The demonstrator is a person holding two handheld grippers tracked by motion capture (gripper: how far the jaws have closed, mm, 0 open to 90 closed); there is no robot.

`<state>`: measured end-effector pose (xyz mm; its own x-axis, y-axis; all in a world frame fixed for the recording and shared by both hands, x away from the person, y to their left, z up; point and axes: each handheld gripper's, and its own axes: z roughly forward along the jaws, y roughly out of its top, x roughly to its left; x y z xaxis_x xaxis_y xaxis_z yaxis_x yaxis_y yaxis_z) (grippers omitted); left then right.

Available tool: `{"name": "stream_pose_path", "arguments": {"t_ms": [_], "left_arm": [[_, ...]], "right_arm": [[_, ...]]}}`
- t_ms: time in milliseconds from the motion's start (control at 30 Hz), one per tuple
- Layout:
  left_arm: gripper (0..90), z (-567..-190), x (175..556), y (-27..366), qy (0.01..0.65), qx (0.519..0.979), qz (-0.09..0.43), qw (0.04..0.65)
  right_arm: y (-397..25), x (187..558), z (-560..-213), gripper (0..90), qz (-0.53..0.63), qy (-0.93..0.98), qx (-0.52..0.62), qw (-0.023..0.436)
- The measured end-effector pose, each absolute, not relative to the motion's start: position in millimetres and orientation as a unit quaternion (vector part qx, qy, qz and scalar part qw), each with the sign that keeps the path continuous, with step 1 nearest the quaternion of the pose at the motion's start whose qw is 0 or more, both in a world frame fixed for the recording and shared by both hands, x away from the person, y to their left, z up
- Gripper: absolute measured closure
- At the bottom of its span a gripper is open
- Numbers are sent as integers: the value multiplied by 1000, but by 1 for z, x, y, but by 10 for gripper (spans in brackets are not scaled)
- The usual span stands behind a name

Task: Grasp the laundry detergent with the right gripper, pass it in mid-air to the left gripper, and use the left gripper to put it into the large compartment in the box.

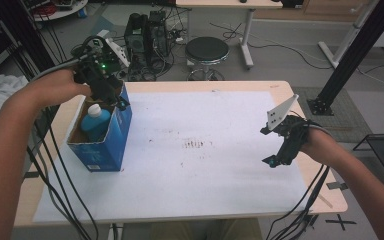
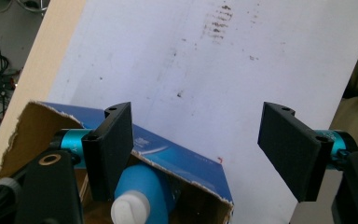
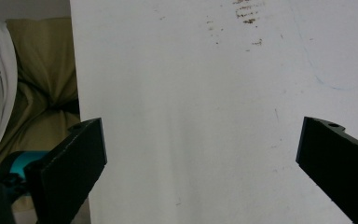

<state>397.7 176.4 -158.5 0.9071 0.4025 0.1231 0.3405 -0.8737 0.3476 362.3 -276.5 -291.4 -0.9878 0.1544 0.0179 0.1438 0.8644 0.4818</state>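
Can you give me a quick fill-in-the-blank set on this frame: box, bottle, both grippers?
1. The blue bottle with the white cap stands inside the open blue ____.
2. The left gripper hangs over that carton with its jaws ____.
3. The right gripper is over the white sheet and holds ____.

Missing words: box; open; nothing

Grey floor behind the table point(image 1: 240, 86), a black stool point(image 1: 207, 50) (round seat) and tangled cables point(image 1: 275, 42)
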Motion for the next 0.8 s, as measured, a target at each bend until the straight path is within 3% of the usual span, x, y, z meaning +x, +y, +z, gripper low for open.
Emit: {"name": "stream_pose_path", "arguments": {"t_ms": [500,800], "left_arm": [[268,-166,406,116,119,979,80,147],[268,-178,412,95,105,983,66,138]], "right_arm": [[-276,361,-291,6,253,964,78,11],[-278,360,-290,6,255,964,75,14]]}}
